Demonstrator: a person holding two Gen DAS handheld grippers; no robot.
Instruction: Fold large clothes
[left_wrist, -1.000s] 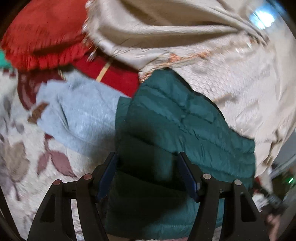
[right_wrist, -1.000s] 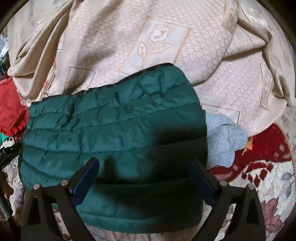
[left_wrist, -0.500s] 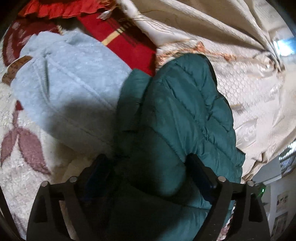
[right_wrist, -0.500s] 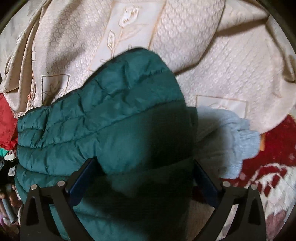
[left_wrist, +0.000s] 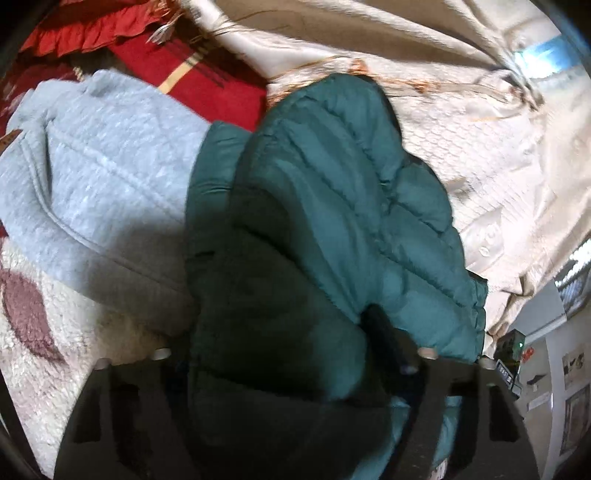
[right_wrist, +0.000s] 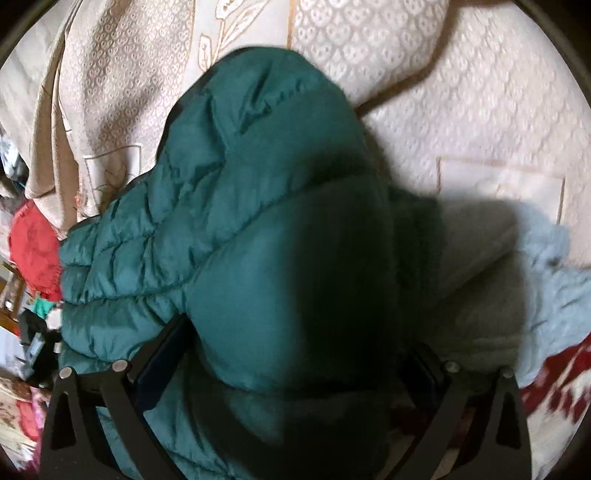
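Observation:
A dark green quilted puffer jacket (left_wrist: 332, 206) lies folded on the bed and bulges up between the jaws of both grippers. It fills the middle of the right wrist view too (right_wrist: 240, 236). My left gripper (left_wrist: 277, 343) has its jaws wide apart around a thick fold of the jacket. My right gripper (right_wrist: 299, 350) also has its jaws wide apart with the jacket's bulk between them. A light grey-blue fleece garment (left_wrist: 96, 177) lies under and beside the jacket; it shows at the right of the right wrist view (right_wrist: 546, 280).
A cream patterned bedspread (right_wrist: 461, 110) lies bunched behind the jacket. A red blanket (left_wrist: 207, 81) and a red fringed cloth (left_wrist: 85, 29) lie at the far left. A cream rug with brown leaf shapes (left_wrist: 33, 317) is under the fleece.
Both grippers have pushed in closer and lower onto the jacket. The jacket has bunched up into a taller fold between the jaws.

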